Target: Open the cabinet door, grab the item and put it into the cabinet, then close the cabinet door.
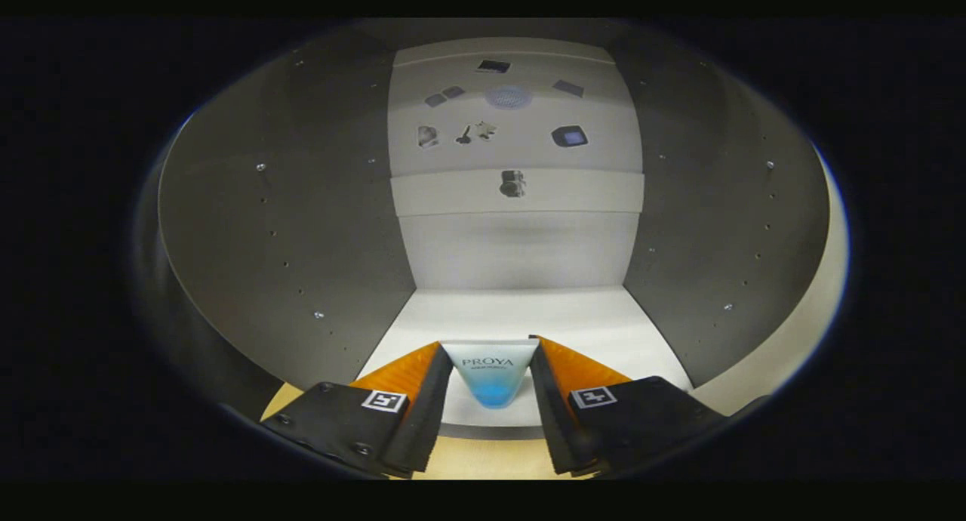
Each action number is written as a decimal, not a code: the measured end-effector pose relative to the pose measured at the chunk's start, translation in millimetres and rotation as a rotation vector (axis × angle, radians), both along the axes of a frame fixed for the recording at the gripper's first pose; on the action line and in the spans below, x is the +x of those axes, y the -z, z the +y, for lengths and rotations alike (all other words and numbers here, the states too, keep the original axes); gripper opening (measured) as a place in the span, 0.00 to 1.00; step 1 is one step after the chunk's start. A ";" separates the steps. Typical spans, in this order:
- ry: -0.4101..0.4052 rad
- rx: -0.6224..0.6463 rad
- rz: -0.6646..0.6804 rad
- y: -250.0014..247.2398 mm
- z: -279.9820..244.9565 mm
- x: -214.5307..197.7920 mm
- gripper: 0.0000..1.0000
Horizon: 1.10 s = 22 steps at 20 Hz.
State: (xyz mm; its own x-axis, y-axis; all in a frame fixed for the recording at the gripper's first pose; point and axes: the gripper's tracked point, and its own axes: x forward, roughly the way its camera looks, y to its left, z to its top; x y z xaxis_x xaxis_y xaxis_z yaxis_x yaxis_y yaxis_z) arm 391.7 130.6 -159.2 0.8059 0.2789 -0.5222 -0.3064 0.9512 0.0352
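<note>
One tube (pixel 490 374), white at its wide crimped end and shading to blue lower down, sits pinched between the two fingers of the hand-held gripper (pixel 490 381). Both fingers press against its sides, so the jaws are closed down to the width of the tube, with its broad end pointing forward past the fingertips. The orange fingers (pixel 407 370) flank it left and right, and behind them the black finger bodies each carry a small square marker.

The tube is held at the mouth of the open cabinet (pixel 302 226), just above the front edge of its white floor (pixel 528 317). Whether it touches that floor I cannot tell. Grey side walls rise on both sides of the fingers, dotted with rows of small holes and a few screws. Straight ahead, well beyond the tube, stands the pale back wall (pixel 517 249), crossed by a lighter horizontal band with a small dark fitting (pixel 512 183) at its middle. Above that band, several small flat dark shapes and a round mesh-like disc (pixel 508 97) lie scattered on a pale surface. Beneath the fingers, a strip of yellowish wood-toned surface (pixel 483 460) shows in front of the cabinet's floor edge.
</note>
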 end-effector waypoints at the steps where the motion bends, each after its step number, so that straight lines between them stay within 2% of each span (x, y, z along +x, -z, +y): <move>1: 0.005 0.007 -0.010 -2.2 0.5 1.3 0.65; 4: 0.006 0.008 -0.015 -3.7 -1.1 1.8 0.67; 5: 0.011 0.007 -0.026 -6.0 -1.9 2.5 0.73; 10: 0.024 0.006 -0.056 -17.6 -4.3 -7.6 0.85; 11: 0.025 0.005 -0.064 -20.3 -4.3 -10.9 0.91; 14: 0.032 0.004 -0.088 -27.4 -3.4 -26.5 0.94; 15: 0.038 0.004 -0.098 -30.8 -4.2 -33.3 0.99; 22: 0.076 0.024 -0.188 -56.2 -6.2 -102.2 0.99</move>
State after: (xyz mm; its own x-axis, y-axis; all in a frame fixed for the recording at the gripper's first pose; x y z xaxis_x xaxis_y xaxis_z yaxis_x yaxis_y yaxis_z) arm 289.4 124.5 -103.0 0.9078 0.2239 -0.3545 -0.2368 0.9715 0.0073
